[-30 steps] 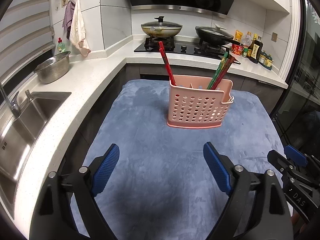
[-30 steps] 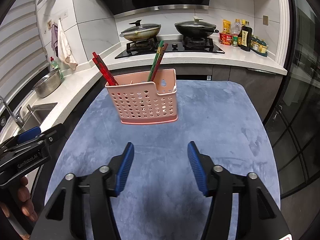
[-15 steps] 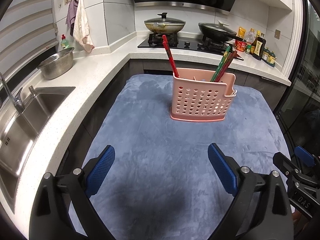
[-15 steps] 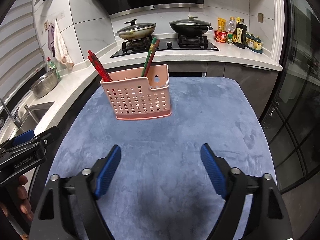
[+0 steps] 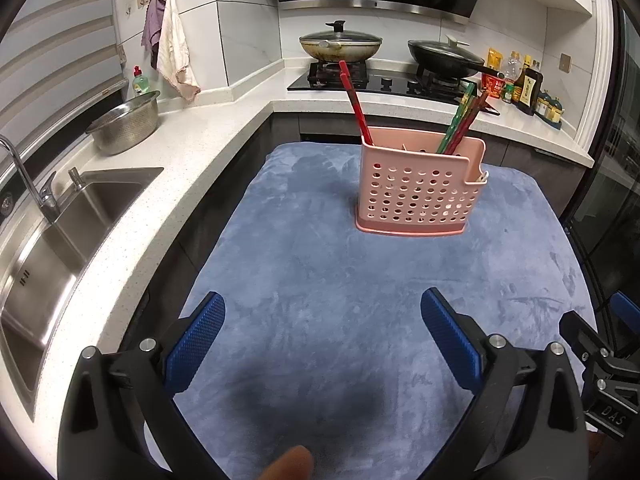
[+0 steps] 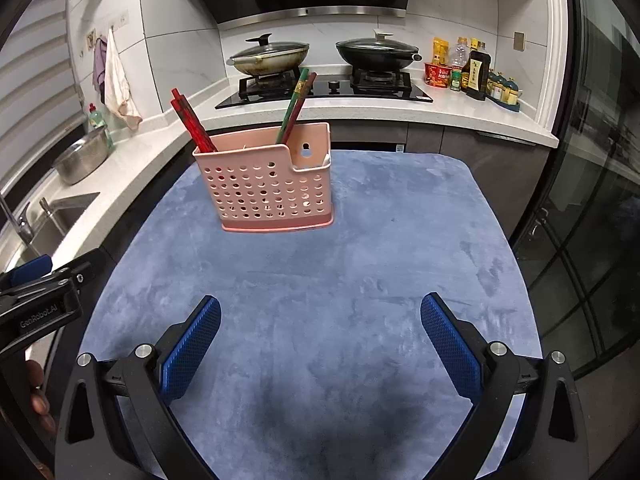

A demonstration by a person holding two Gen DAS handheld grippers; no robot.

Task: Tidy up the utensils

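Observation:
A pink perforated utensil holder (image 5: 418, 188) (image 6: 272, 190) stands upright on the blue mat (image 5: 340, 280) (image 6: 360, 260). Red chopsticks (image 5: 356, 106) (image 6: 190, 120) lean out of its left compartment, and green and red chopsticks (image 5: 460, 122) (image 6: 296, 104) lean out further right. My left gripper (image 5: 322, 334) hovers over the mat's near part, well short of the holder, its jaws opening wide with nothing between them. My right gripper (image 6: 320, 338) hangs likewise, its jaws opening with only mat between them. Each gripper shows at the edge of the other's view.
A white counter (image 5: 160, 184) with a steel sink (image 5: 60, 240) and a metal bowl (image 5: 126, 124) runs along the left. Behind the mat is a hob with two lidded pans (image 6: 272, 58) (image 6: 376, 54), and bottles (image 6: 476, 72) stand at the back right. A fingertip (image 5: 288, 462) shows at the bottom.
Both grippers have opened wider, the right one by much more. The holder looks slightly further off in both views.

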